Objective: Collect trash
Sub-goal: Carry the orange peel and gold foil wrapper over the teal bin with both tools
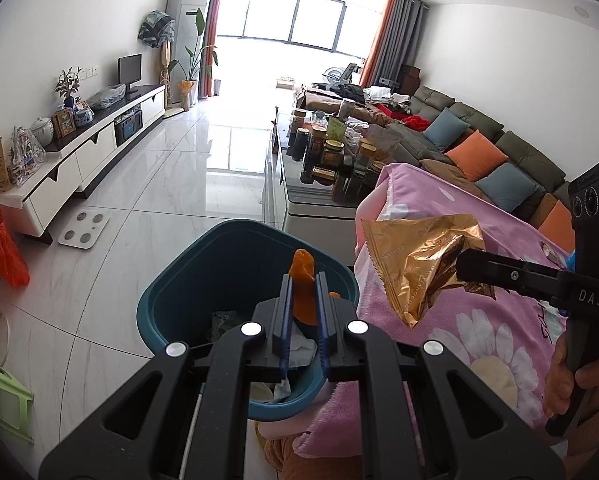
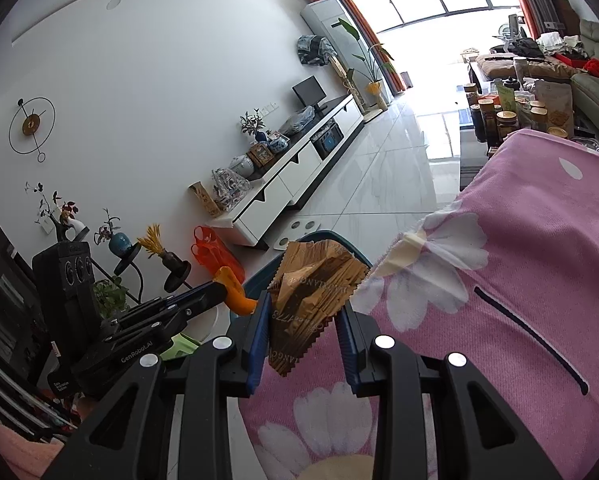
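- Orange peel (image 1: 304, 284) is pinched between the blue pads of the left hand-held gripper (image 1: 304, 276), directly above the open teal bin (image 1: 171, 296) on the floor.
- Gold foil wrapper (image 2: 311, 300) is clamped in the right hand-held gripper (image 2: 305, 320), over the edge of the pink floral blanket (image 2: 519, 280), beside the bin rather than above it.
- If let go there, the light wrapper would likely land on the blanket or glance off the rim.
- The peel's fall looks safe; crumpled tissue (image 1: 303, 348) already lies inside.
- A clash of the two tools over the narrow bin mouth is judged possible.
- Open tiled floor (image 1: 147, 184) lies to the left; the blanket edge hems in the right side, touching the bin.
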